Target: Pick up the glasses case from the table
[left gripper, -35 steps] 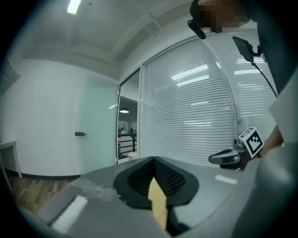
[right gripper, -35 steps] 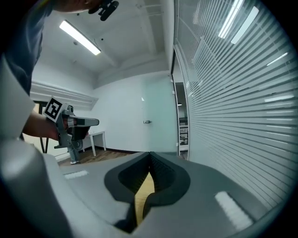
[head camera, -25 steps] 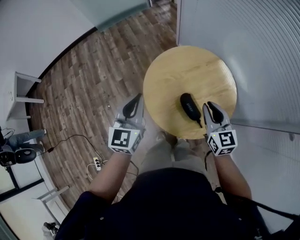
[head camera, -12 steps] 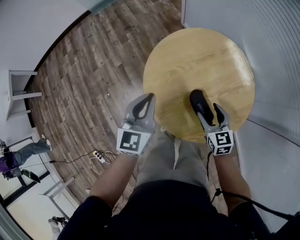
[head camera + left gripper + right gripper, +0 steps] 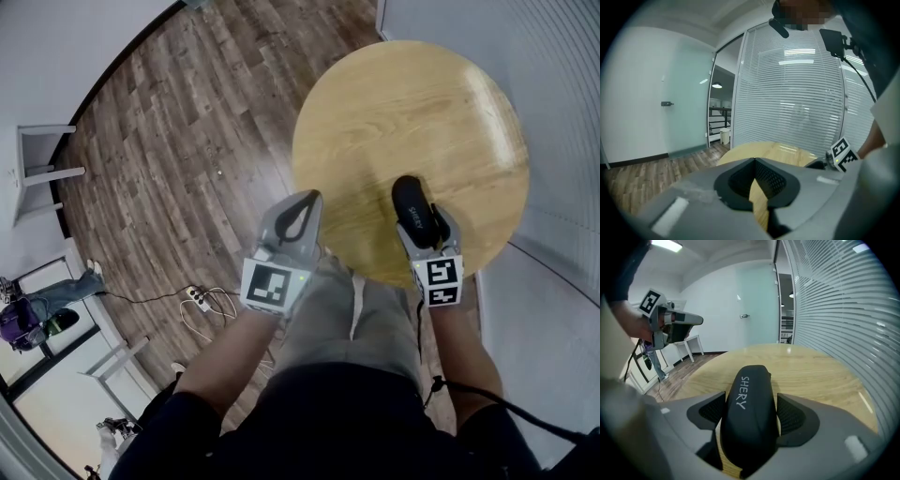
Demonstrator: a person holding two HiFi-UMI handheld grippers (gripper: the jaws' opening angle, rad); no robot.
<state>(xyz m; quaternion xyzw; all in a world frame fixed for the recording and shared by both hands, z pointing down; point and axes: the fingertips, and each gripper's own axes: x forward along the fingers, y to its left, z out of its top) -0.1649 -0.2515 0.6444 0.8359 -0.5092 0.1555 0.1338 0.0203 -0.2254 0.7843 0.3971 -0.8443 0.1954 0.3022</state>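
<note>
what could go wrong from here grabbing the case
1. The right gripper's jaws are opening with only the near end of the case between them. A grip that far back may let the long case tip down when lifted.
2. The case looks smooth and rounded, so closing pads might squeeze it out forward across the table.
</note>
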